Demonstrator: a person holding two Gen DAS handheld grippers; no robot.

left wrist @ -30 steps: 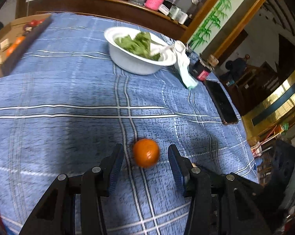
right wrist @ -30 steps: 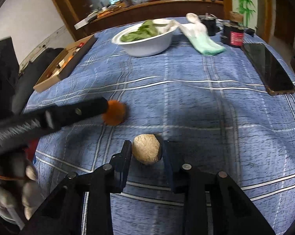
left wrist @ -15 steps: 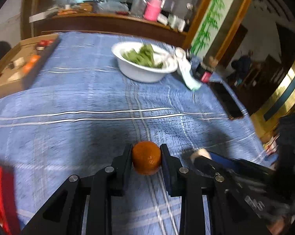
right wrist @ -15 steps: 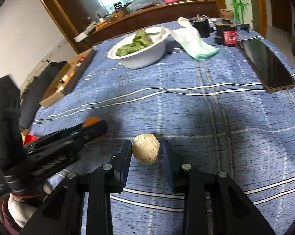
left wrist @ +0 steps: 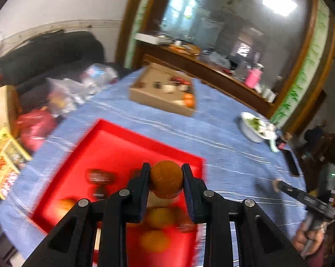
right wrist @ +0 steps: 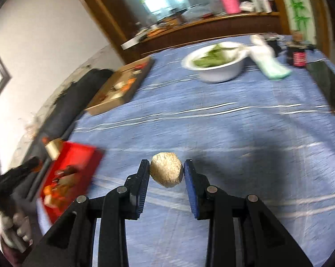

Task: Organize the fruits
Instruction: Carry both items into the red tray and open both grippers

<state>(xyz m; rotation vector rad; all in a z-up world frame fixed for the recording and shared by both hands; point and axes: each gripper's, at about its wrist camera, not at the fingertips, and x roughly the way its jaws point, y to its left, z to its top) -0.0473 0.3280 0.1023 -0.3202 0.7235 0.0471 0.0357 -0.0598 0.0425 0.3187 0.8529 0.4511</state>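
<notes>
the left gripper [left wrist: 166, 176] is clamped on an orange [left wrist: 166, 179], both pads pressed against its sides, and holds it in the air above the near right part of a red tray [left wrist: 114, 138]. blurred shapes lie in the tray under it, some orange and some dark; what they are cannot be told. the tray sits on a blue checked tablecloth [left wrist: 223, 146]. further back on the cloth is a cardboard box [left wrist: 160, 99] holding small items, and to the right a white bowl [left wrist: 249, 131] of green leaves.

the right gripper [right wrist: 166, 174] is closed on a pale brown, rough-skinned fruit [right wrist: 166, 172], lifted clear of the cloth. in its view the red tray is at the left edge, the white bowl far ahead, a dark phone [right wrist: 327, 86] at the right.
</notes>
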